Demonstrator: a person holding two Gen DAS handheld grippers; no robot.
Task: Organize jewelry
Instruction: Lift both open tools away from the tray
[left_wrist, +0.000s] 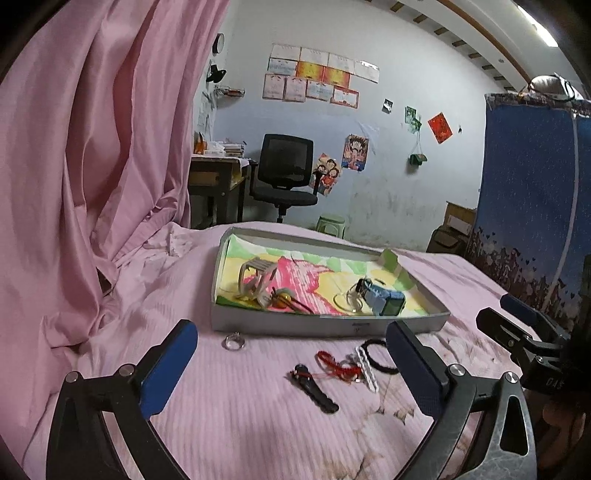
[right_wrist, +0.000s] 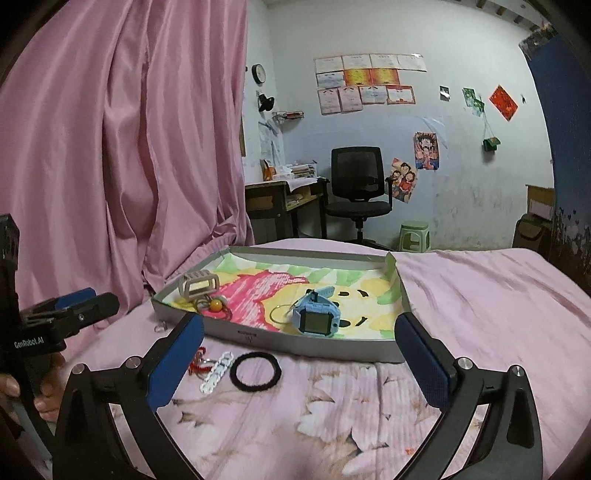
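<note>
**Loose pieces wait on the bed, both tongs wide apart**

The shallow cardboard tray (left_wrist: 328, 326) lies on the pink bed (left_wrist: 240, 406), and it already holds some pieces: a blue child's watch (right_wrist: 316, 317), a thin wire hoop (right_wrist: 280, 314) just beside it, a beige cage-like clip (right_wrist: 197, 286) and an orange bead on a ring (right_wrist: 216, 304). In front of the tray's near wall several pieces are not yet inside. A silver ring (left_wrist: 233, 341) rests alone, close to the wall. Further to the right lie a black strap (left_wrist: 316, 389), a red cord (left_wrist: 336, 363), a white chain link piece (left_wrist: 365, 367) and a black hair tie (right_wrist: 255, 371), all near each other, some touching.

The left tongs (left_wrist: 291, 369) are apart and hold nothing. The right tongs (right_wrist: 301, 362) are also apart and empty.

The relation that matters, I judge, is this one: the black strap lies almost straight ahead of the left tongs, between the two fingers, and its long axis runs obliquely, from far-left to near-right. The left tongs are the nearer ones for it and for the silver ring. The hair tie lies flat, ahead of the right tongs and toward their left finger, so the right hand is better placed for it. The tray stands directly behind all these pieces, so a lifted piece has only to go forward over the near wall.
</note>
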